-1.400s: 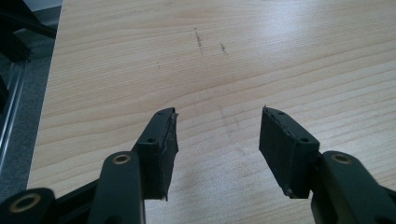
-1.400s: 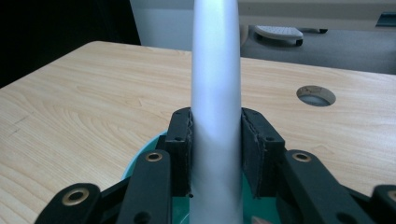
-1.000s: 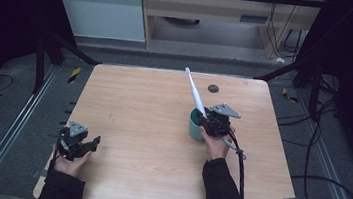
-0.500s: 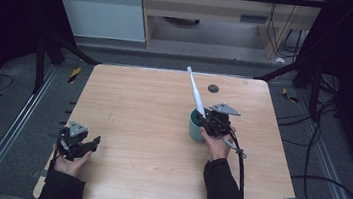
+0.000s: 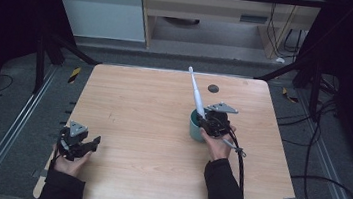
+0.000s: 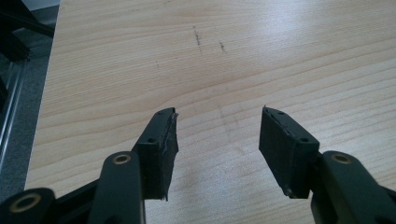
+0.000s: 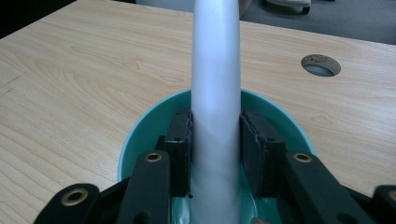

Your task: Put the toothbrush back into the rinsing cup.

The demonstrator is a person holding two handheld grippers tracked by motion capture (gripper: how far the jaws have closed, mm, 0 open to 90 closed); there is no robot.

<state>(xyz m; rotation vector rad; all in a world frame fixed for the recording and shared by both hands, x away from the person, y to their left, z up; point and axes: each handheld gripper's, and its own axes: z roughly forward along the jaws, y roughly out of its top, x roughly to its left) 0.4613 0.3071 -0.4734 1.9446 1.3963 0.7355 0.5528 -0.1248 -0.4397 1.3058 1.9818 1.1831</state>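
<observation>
One white tapered handle point(image 5: 195, 94) held in teal cup point(image 5: 194, 127), R side of table point(image 5: 137, 115).
Long axis runs steep, tip leaning up & away toward far edge, slightly to the left in high view; base sits inside cup. R gripper point(image 5: 210, 124) pads clamp both sides of handle point(image 7: 216, 116) just above cup rim point(image 7: 140, 126). L gripper point(image 5: 84, 144) rests near front-left corner, well apart, jaws wide w/ nothing between, bare wood under them point(image 6: 215, 126). Vs earlier frames: no change, both hands & handle in same spots. No brand, label or text readable.
</observation>
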